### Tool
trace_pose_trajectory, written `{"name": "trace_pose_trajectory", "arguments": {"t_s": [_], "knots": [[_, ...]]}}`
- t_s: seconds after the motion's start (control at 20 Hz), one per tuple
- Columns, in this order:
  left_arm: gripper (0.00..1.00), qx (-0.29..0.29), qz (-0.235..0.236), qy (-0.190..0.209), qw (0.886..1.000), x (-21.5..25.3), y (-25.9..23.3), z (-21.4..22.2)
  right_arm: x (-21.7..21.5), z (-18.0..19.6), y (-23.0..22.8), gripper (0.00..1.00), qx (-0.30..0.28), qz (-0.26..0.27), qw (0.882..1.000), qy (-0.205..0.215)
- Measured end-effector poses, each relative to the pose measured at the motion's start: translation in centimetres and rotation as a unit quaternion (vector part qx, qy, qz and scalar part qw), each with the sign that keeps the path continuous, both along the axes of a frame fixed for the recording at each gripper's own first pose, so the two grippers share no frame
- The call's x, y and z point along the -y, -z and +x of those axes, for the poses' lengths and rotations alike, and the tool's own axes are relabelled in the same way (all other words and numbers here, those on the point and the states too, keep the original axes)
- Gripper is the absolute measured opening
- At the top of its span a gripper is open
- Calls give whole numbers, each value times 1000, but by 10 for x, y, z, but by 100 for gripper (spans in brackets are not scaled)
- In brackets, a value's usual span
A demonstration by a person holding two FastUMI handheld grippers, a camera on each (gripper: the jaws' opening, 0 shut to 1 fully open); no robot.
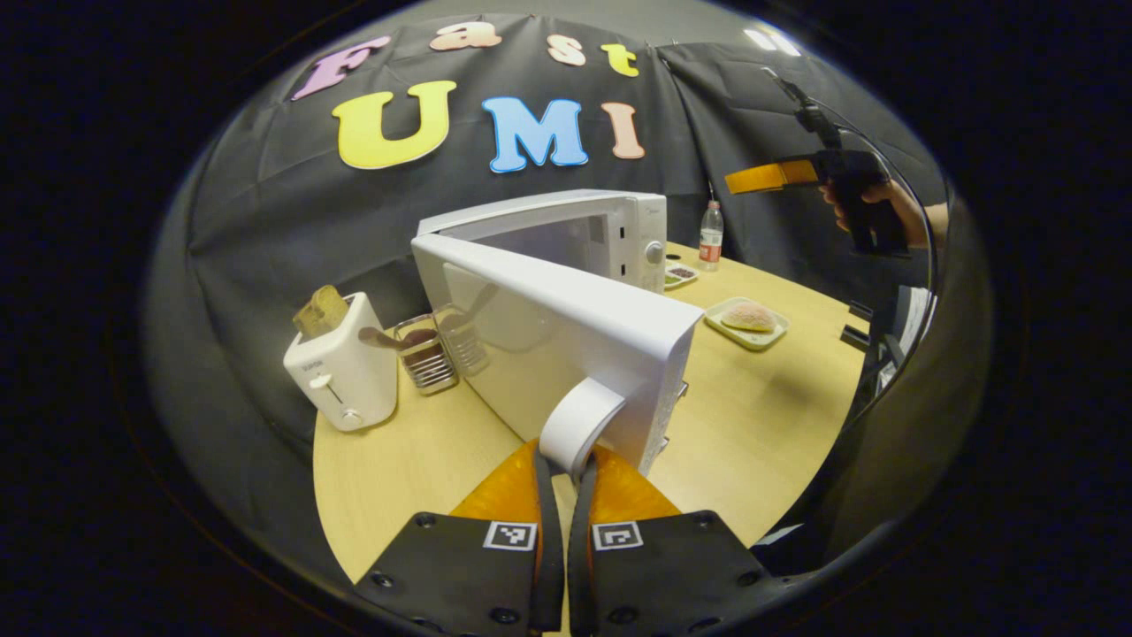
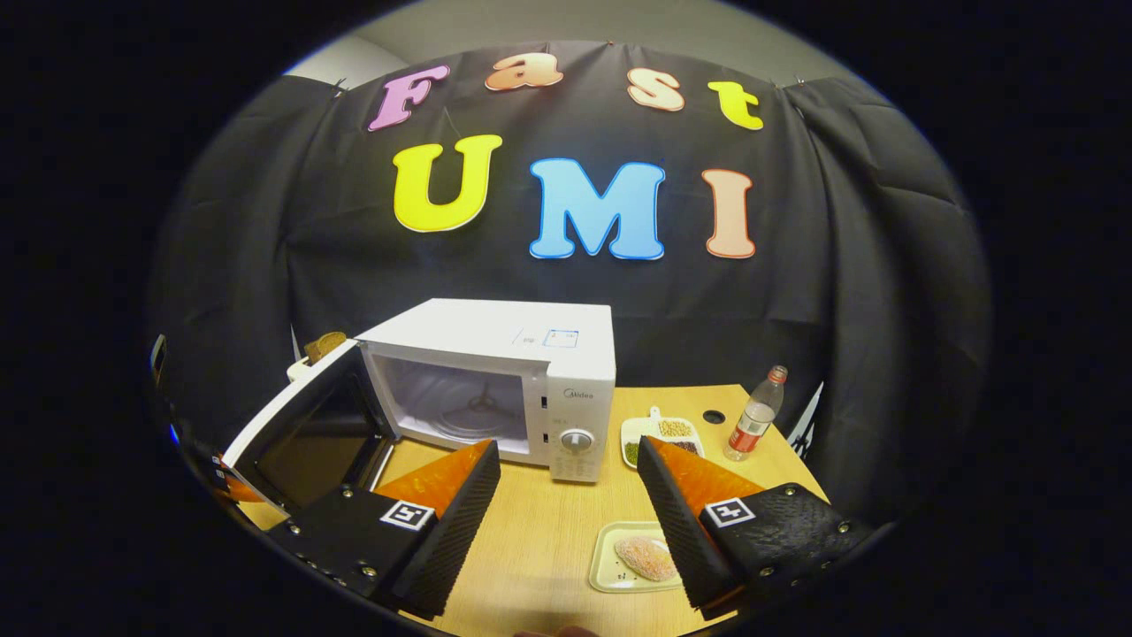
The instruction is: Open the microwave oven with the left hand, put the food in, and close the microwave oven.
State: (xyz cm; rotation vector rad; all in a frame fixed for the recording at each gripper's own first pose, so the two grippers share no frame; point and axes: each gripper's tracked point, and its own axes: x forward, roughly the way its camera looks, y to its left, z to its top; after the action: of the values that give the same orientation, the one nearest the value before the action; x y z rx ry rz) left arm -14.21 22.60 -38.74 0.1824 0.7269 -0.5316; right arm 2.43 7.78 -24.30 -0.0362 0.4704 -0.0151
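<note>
The white microwave (image 1: 619,232) stands on the wooden table with its door (image 1: 566,341) swung wide open toward me. My left gripper (image 1: 566,462) is shut on the door's white handle (image 1: 579,423). In the right gripper view the oven cavity (image 2: 460,402) is exposed, and the open door (image 2: 301,433) hangs out to the left. The food, a pinkish lump on a pale tray (image 2: 641,557), lies on the table in front of the oven. Above the table near that tray, my right gripper (image 2: 566,447) is open with nothing between its fingers. A hand holds it high at the right (image 1: 769,177).
A white toaster (image 1: 340,372) with bread and a wire utensil rack (image 1: 429,354) stand left of the open door. A water bottle (image 2: 752,425) and a small divided dish (image 2: 661,435) sit right of the microwave. The table's front edge (image 1: 354,531) is near.
</note>
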Motion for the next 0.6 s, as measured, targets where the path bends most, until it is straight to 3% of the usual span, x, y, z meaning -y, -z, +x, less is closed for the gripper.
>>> {"name": "trace_pose_trajectory", "arguments": {"t_s": [0.15,0.4,0.45,0.6], "knots": [[7,2,5,-5,1000,-14,1,-1,19,3,29,95,-28,21,999,19],[16,18,13,-5,1000,-24,2,-3,61,-4,100,95,-121,24,992,29],[27,22,13,-7,1000,-27,0,-4,67,-9,118,95,-150,32,988,25],[36,38,4,-35,999,-38,-9,1,96,-37,174,96,-233,0,972,18]]}}
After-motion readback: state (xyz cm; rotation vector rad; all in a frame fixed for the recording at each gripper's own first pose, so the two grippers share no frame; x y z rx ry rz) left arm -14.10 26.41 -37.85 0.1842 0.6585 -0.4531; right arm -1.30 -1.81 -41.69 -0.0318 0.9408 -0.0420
